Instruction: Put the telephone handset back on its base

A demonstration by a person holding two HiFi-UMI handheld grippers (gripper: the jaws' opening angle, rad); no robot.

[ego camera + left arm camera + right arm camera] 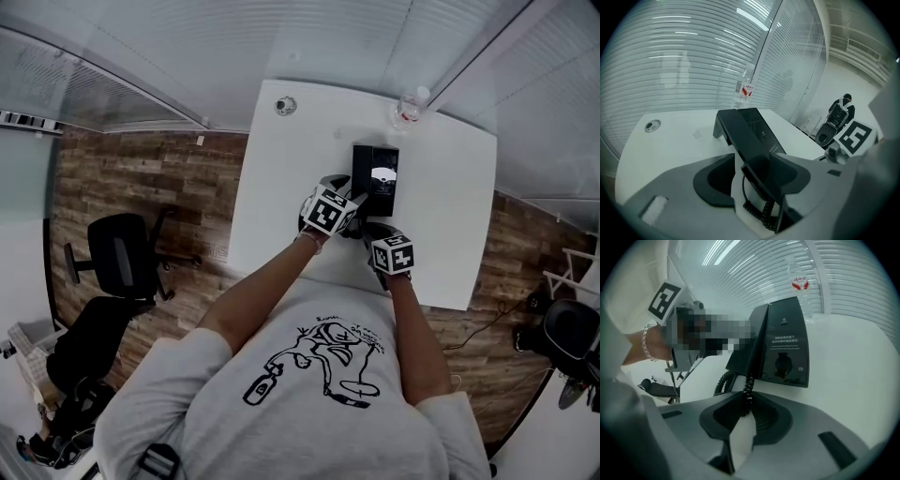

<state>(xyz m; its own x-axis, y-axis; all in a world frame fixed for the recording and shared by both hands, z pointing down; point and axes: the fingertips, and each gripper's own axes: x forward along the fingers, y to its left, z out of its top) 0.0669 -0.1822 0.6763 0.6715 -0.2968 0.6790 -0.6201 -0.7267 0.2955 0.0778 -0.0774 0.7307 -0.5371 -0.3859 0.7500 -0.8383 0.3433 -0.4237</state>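
The black telephone base [378,178] stands on the white table [281,206]. The black handset [740,140] lies along the base's [757,118] left side. Its near end sits between the jaws of my left gripper [750,174], which is shut on it. Whether the handset sits fully in its cradle I cannot tell. In the right gripper view the handset [747,341] leans against the base [787,343], and the coiled cord [749,387] runs down into the narrow gap of my right gripper [745,408]. Those jaws stand slightly open around the cord. From above, the left gripper [330,212] and right gripper [390,253] sit close together at the base's near end.
A clear water bottle [410,105] stands at the table's far edge behind the base. A round cable grommet [285,105] is set into the far left of the tabletop. A black office chair [122,253] stands on the wooden floor to the left. Slatted glass walls close off the far side.
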